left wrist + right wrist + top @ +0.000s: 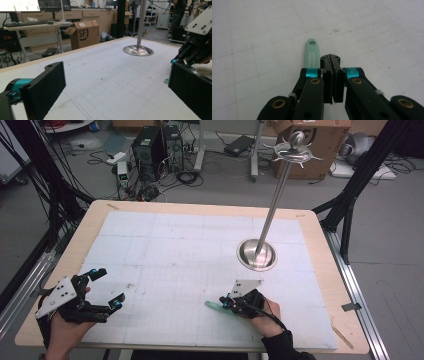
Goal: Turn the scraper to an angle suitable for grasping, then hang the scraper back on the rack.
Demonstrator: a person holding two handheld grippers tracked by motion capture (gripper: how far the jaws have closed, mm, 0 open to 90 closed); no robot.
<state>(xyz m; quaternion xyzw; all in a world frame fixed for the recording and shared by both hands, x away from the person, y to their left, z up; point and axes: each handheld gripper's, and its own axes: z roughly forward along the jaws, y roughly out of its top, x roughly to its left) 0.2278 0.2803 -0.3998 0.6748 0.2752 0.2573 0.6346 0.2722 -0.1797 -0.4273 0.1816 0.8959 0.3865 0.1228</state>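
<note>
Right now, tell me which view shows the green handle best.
The right gripper view: the green handle lies close, its hanging hole and lettering plain, running under the shut right tongs. The high view shows a small green strip; the left gripper view shows just a green tip.

**A table, a mat, and two things on it**

The table (320,227) has a pale wooden top, mostly covered by a white mat (165,255) printed with a faint grid (a few dark specks mark it near the middle). On the mat's far right stands a round metal base (256,255) with a tall pole (275,200) rising from it. Near the front edge lies a mint-green handle (312,53), flat on the mat.
</note>
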